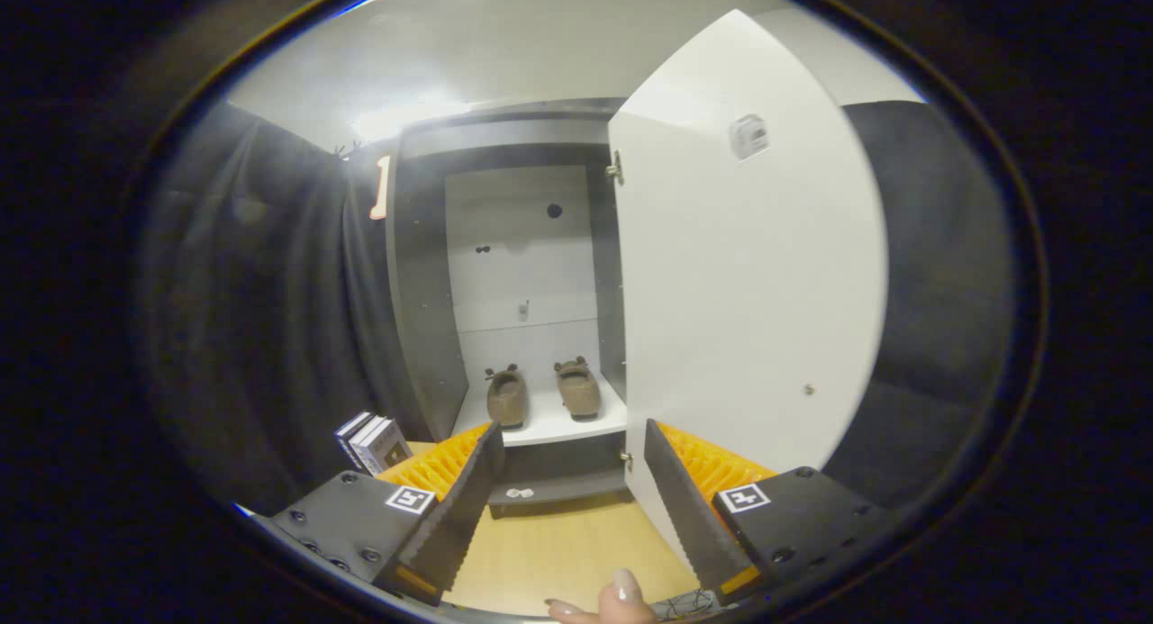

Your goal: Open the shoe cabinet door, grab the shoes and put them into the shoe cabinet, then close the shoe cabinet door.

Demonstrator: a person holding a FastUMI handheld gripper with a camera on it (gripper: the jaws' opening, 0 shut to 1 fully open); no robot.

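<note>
Brown shoes (543, 393) sit side by side on the white shelf (549, 426) inside the shoe cabinet (423, 291), well beyond the tool (569, 491), whose fingers stand wide apart with nothing between them. White cabinet door (748, 282) hangs fully open just right of the opening, its lower edge close beside the right finger, and a person's fingertips (621, 592) show below the tool over the wooden tabletop (558, 552). Closing is likely what's left; risk is the wide tool catching the door edge, or a push too near the hinge (615, 167) leaving it ajar.
</note>
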